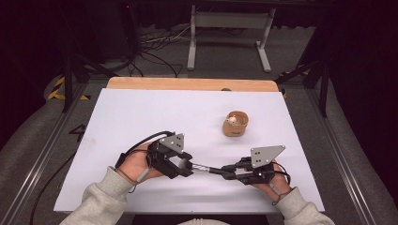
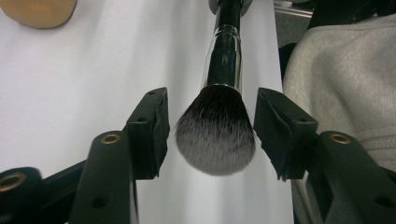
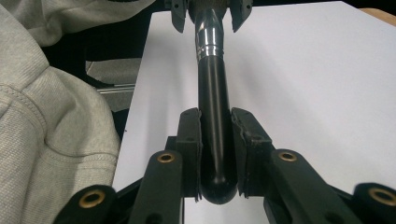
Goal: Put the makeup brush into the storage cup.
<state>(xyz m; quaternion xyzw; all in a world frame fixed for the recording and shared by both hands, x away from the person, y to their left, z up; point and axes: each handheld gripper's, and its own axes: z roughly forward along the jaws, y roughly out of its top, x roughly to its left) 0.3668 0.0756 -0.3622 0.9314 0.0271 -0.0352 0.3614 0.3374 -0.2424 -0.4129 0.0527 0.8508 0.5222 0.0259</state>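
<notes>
**Mia:** What was the right gripper doing?

**Ben:** Its two black jaws were squeezed tight on the round end of a black makeup brush with a shiny silver collar and soft dark bristles with pale tips. The right hand held the gripper low over the white table top, near the front edge.

**Mia:** Where did the brush point?

**Ben:** It lay almost flat, just above the white top, and it pointed across at the left gripper. In the high view the brush ran between the two grippers.

**Mia:** Did the left gripper hold it too?

**Ben:** No. Its jaws stood partly apart, one on each side of the fluffy bristles. There was a small gap on both sides, so the pads did not touch the bristles.

**Mia:** Who held the grippers?

**Ben:** A person in a grey sweater with soft sleeves. The left hand was near the front edge too.

**Mia:** Was anything else on the table?

**Ben:** A small round wooden cup stood farther back, well apart from the brush. Something pale sat inside it, but I could not tell what.
</notes>
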